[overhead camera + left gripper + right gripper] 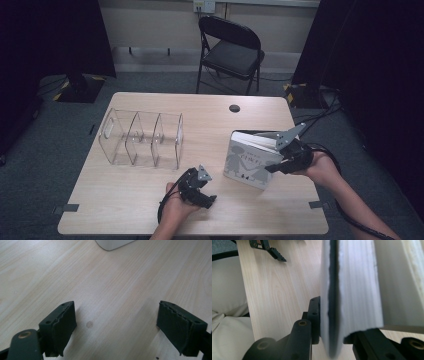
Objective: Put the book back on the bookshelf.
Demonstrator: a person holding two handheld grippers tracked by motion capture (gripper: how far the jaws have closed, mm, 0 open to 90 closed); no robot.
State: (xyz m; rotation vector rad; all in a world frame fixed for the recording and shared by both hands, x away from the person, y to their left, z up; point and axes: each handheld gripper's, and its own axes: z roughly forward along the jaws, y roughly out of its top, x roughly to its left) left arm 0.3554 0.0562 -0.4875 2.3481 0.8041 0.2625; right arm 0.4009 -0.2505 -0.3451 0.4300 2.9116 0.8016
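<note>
Pale wood runs across the whole table (125,200), and at its right side a white book (248,160) stands tilted up on its edge, silhouette figures on its cover facing the person. The right gripper (280,162) has it by the near right corner, jaws clamped on the cover and pages; in the right gripper view the page block (359,290) rises straight up between the two black jaws. The left gripper (200,187) sits low over the near middle of the table, just left of the book, jaws spread wide with bare wood between them. To the left stands a clear plastic organizer (142,140) with upright dividers, well apart from the book. A small dark round grommet (234,108) sits near the far edge. Beyond the table, a black folding chair (231,50) faces the wall.
</note>
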